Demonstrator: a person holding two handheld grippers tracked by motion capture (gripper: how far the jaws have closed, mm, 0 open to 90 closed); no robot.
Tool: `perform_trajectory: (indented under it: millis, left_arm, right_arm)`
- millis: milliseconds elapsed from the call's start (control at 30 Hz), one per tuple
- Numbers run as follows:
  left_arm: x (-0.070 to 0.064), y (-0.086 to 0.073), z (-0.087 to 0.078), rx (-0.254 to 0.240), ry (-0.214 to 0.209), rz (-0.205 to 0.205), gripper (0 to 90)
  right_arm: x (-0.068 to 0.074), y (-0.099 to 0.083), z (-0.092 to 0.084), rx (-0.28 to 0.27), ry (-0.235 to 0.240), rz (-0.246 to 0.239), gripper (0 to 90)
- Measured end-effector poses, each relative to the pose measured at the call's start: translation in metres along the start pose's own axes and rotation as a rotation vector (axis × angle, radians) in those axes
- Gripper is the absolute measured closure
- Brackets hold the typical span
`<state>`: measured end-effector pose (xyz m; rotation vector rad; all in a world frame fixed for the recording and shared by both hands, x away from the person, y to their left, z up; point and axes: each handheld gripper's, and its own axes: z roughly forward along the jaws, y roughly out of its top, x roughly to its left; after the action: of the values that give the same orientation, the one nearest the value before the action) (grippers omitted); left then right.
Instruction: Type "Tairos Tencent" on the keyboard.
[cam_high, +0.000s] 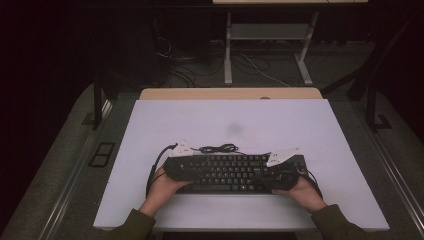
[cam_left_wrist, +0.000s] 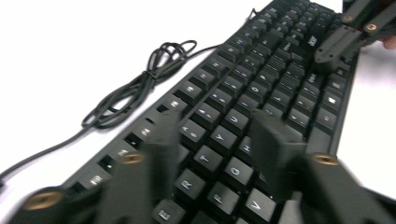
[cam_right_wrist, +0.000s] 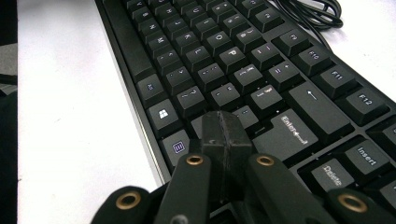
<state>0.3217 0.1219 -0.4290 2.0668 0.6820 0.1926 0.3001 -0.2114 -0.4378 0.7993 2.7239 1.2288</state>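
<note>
A: Tongs first. Left gripper (cam_left_wrist: 215, 154)?

B: Jaws part-open, hovering over the left letter keys of the keyboard (cam_left_wrist: 261, 88); nothing between them that I can see. Its picture is blurred.

A: Right gripper (cam_right_wrist: 223, 135)?

B: Jaws pressed flat together, tips low over the keys just left of Enter. Whether they touch a key, cannot tell.

A: Where does the keyboard sit?

B: Flat on the white board (cam_high: 240, 120), near the person's edge, long side across. Both grippers are over it, one toward each end.

A: Anything around the keyboard?

B: Its black cable (cam_left_wrist: 140, 88) lies in a loose bundle just behind the keyboard's back edge, on the board. Nothing stands between the jaws and the keys.

A: Surface, room?

B: The board rests on a wooden table (cam_high: 230, 93). Beyond the keyboard, a dark room: grey floor, a white table frame (cam_high: 270, 45), loose wires.

A: Hands?

B: Left hand (cam_high: 162, 186) and right hand (cam_high: 300, 190) come in from the keyboard's near side, green sleeves, palms cupping the gripper bodies.
</note>
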Motion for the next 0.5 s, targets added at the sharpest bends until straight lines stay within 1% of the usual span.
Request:
perform_trajectory:
  millis: [133,200,267,300,500]
  left_arm:
    - [0.002,0.001,0.002,0.003,-0.01,-0.002,75.8]
    - [0.002,0.001,0.004,0.019,-0.023,0.003,83.5]
    - [0.002,0.0,0.007,0.04,-0.026,0.01,88.7]
    - [0.002,0.0,0.008,0.049,-0.022,0.014,89.0]
    - [0.003,-0.001,0.012,0.066,-0.017,0.014,89.1]
  right_arm:
    - [0.0,0.0,0.0,0.001,0.0,0.004,89.2]
    - [0.0,0.0,0.0,0.001,0.0,0.004,89.2]
    - [0.0,0.0,0.0,0.0,0.0,0.005,89.2]
    - [0.0,0.0,0.0,0.001,0.0,0.005,89.2]
    - [0.0,0.0,0.0,0.002,0.001,0.004,89.2]
